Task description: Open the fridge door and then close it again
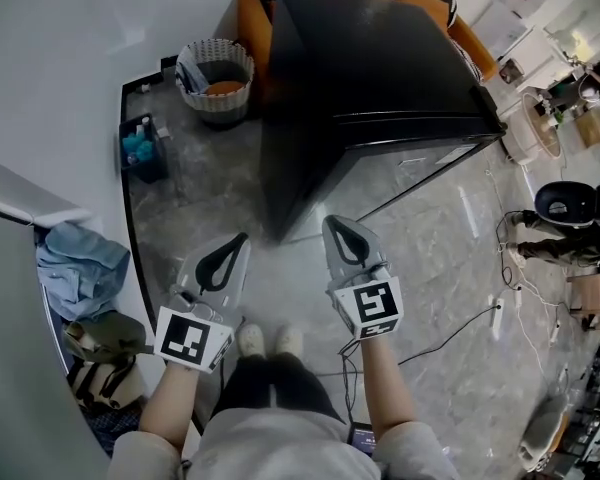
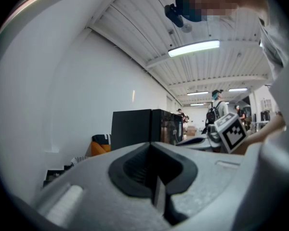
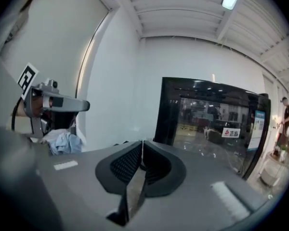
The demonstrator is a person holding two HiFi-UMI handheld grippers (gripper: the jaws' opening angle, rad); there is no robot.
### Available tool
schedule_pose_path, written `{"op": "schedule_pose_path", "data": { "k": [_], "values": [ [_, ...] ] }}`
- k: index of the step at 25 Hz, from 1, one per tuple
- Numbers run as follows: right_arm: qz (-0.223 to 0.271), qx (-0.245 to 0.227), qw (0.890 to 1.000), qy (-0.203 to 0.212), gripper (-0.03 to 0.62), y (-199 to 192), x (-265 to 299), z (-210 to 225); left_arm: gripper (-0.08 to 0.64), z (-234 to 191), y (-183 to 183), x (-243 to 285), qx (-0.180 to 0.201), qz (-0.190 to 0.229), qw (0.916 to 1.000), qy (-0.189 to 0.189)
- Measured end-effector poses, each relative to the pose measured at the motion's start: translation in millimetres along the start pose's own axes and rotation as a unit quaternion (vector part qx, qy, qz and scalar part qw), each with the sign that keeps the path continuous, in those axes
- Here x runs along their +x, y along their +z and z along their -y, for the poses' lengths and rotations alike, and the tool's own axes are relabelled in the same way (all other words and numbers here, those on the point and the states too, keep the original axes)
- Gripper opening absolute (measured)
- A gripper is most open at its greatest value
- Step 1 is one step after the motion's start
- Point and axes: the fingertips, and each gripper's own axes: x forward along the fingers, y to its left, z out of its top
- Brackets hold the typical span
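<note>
Fridge [image 1: 380, 78] stood black and shut on the grey floor [image 1: 440, 258], just ahead of both claws — its glass door [image 3: 216, 119] turned toward the right one. Left of it sat a wicker basket [image 1: 215, 78]. Left claw [image 1: 243, 238] hung with jaws together, empty; right claw [image 1: 330, 221] likewise closed on nothing — neither touched the fridge.
</note>
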Motion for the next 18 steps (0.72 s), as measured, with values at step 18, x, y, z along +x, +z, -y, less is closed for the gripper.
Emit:
{"op": "schedule_pose_path", "data": {
  "k": [18],
  "values": [
    [-0.117,-0.301,0.946,0.023,0.054,-52,39,-11,0.002,-4,-33,-13,-0.013,-0.005,0.9999,0.002]
  ]
}}
